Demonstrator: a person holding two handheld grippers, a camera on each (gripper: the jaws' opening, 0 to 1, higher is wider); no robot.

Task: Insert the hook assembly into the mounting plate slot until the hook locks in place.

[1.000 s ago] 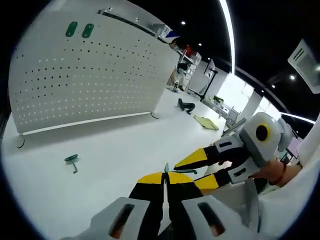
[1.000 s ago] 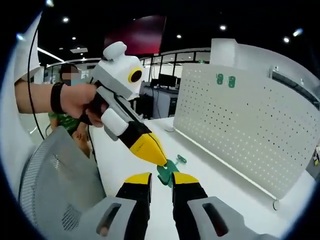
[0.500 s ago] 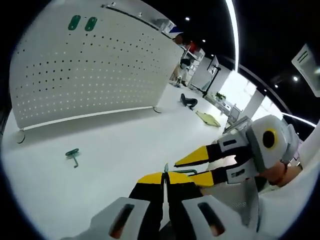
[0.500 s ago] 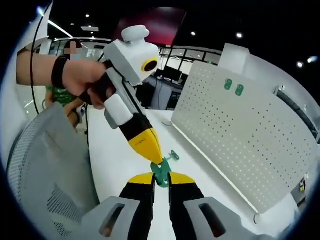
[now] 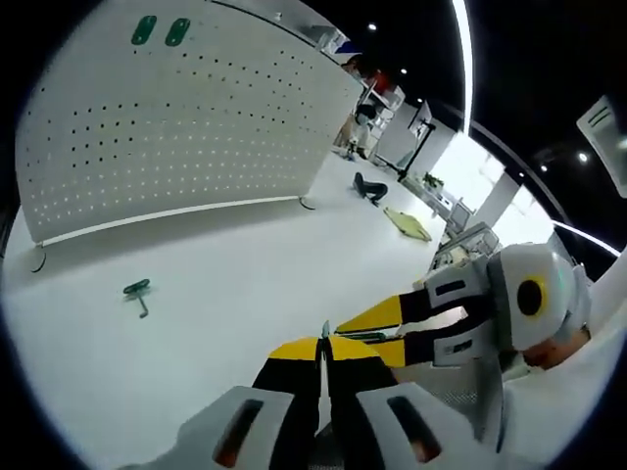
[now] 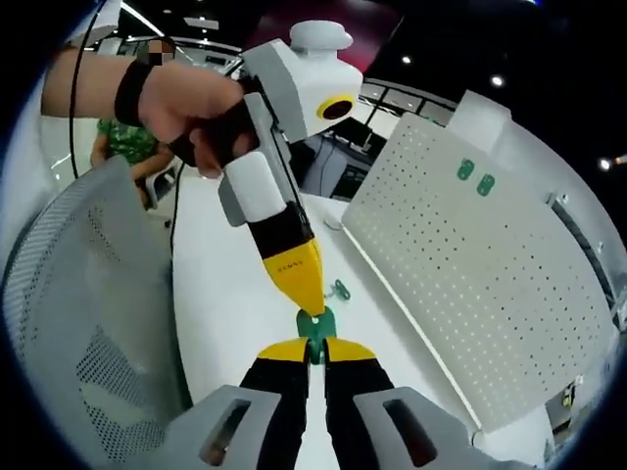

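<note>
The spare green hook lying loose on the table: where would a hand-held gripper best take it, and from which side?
Grip the spare green hook by its flat green head, coming down from above. It lies flat on the white table, well clear of the pegboard, and the thin bent shank offers little to clamp.

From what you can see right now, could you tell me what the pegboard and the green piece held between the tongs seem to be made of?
Pegboard: probably sheet metal painted matte white, thin and evenly perforated, on small feet. Green piece: looks like moulded plastic, flat uniform colour; painted metal is possible.
</note>
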